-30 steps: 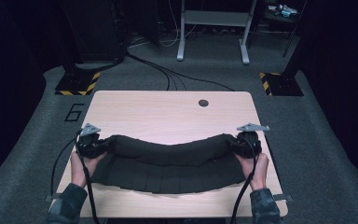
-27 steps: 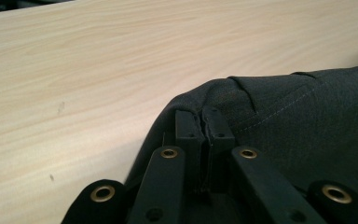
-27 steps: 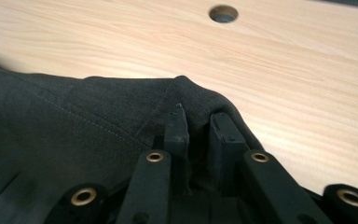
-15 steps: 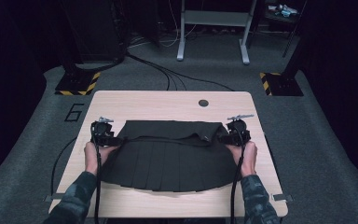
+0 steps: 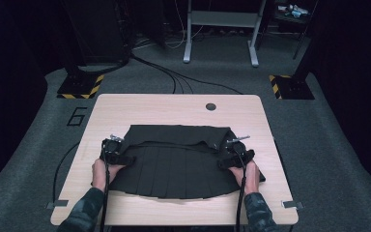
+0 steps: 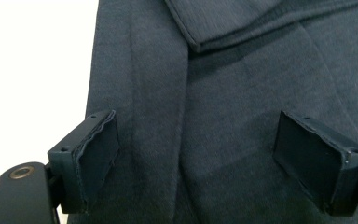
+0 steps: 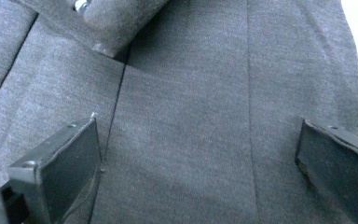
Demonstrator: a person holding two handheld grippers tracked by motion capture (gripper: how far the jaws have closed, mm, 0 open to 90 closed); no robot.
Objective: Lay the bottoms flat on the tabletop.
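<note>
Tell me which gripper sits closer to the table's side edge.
The left gripper: it sits at the black skirt's left edge, nearer the table's left side than the right gripper is to the right side.

Far half of the table [image 5: 174,108] lies bare — the dark skirt [image 5: 178,162] covers the near half.

Occlusions and crops: dark skirt on desk, both gripper views tight on fabric.

High view: forearms cut off by bottom edge; skirt [image 5: 174,164] hides the desk [image 5: 174,108] under it, and pleat detail is too dark to resolve; left gripper [image 5: 113,154] and right gripper [image 5: 232,155] too small to read jaw gap there. Left gripper view: skirt runs off top, right and bottom edges, folded-over band [image 6: 242,23] cropped at top. Right gripper view: small shiny fastener [image 7: 80,4] clipped by top edge, kind unclear; right jaw cut by frame corner.
</note>
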